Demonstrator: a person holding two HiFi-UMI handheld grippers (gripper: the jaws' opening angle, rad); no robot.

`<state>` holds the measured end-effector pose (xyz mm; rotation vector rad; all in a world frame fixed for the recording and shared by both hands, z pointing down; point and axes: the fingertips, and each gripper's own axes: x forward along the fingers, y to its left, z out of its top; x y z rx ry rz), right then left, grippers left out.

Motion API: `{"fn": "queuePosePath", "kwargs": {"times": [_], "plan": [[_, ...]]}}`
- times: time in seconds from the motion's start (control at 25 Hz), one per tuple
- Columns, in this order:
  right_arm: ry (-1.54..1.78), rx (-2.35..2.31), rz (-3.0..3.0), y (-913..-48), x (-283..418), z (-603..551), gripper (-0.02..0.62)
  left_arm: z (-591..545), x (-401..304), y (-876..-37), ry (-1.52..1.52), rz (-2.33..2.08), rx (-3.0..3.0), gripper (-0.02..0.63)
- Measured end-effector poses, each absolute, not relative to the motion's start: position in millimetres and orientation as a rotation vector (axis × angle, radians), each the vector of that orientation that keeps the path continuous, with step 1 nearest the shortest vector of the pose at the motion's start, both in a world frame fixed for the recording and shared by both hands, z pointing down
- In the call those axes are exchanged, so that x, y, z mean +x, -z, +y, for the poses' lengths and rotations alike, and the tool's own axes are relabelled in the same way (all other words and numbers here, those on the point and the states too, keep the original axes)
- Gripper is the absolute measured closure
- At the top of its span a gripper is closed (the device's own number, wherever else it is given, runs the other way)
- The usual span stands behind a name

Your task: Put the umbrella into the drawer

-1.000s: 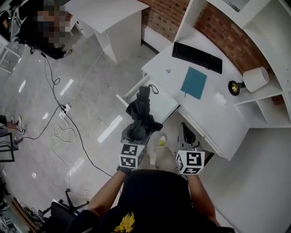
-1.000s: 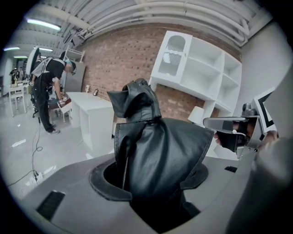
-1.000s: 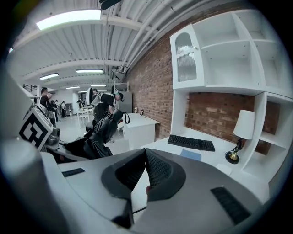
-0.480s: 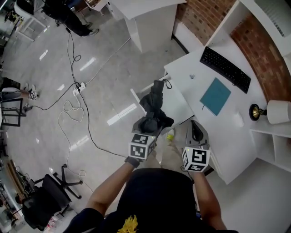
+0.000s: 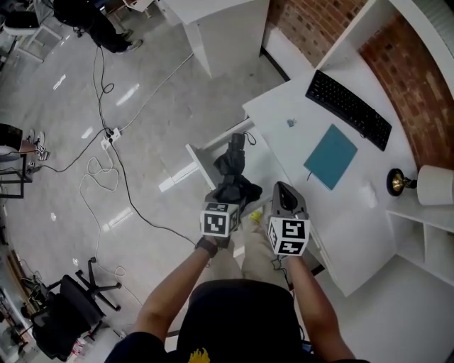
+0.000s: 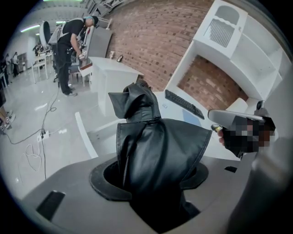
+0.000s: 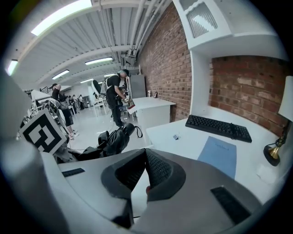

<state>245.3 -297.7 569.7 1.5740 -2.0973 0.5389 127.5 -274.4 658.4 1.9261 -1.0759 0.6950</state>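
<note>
A folded black umbrella (image 5: 233, 170) is clamped in my left gripper (image 5: 228, 195), handle end pointing away from me and hanging over the open white drawer (image 5: 198, 166). In the left gripper view its black fabric (image 6: 155, 146) fills the gap between the jaws of that gripper (image 6: 153, 176), which press on it. The drawer (image 6: 84, 135) sticks out from the white desk (image 5: 298, 142). My right gripper (image 5: 286, 190) hangs just right of the left one. Its pads meet with nothing between them (image 7: 146, 160), and the umbrella (image 7: 112, 139) shows to its left.
On the desk lie a black keyboard (image 5: 347, 110), a teal notebook (image 5: 330, 156) and a lamp (image 5: 425, 184). Cables (image 5: 106, 163) trail over the glossy floor at the left. An office chair (image 5: 71, 312) stands at the lower left and another white desk (image 5: 220, 21) at the top.
Both grippers have come down and closer together near the drawer. The umbrella stays in the left gripper and now hangs over the drawer.
</note>
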Motion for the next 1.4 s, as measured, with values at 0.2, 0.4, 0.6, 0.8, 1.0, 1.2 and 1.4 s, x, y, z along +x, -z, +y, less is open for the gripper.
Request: {"fn": "queuePosePath", "kwargs": {"times": [0.2, 0.4, 0.6, 0.8, 1.0, 1.2, 1.4], "plan": [[-0.679, 1.518, -2.055, -618, 242, -312, 0.597, -294, 135, -699, -0.704, -1.064, 1.867, 0.334], [-0.808, 1.451, -2.005, -658, 238, -319, 0.597, -314, 139, -742, -0.744, -1.043, 1.779, 0.334], [-0.945, 1.399, -1.939, -695, 234, -314, 0.597, -325, 147, -759, -0.804, -1.017, 1.728, 0.334], [-1.014, 1.398, -1.924, -709, 232, -311, 0.597, -341, 163, -765, -0.794, -0.994, 1.667, 0.334], [-1.023, 1.407, -1.912, -714, 239, -308, 0.597, -342, 172, -782, -0.754, -1.050, 1.565, 0.334], [-1.021, 1.418, -1.904, -725, 249, -308, 0.597, -348, 171, -805, -0.740, -1.101, 1.566, 0.334], [-1.034, 1.421, -1.872, -741, 253, -303, 0.597, -344, 152, -836, -0.872, -1.130, 1.523, 0.334]]}}
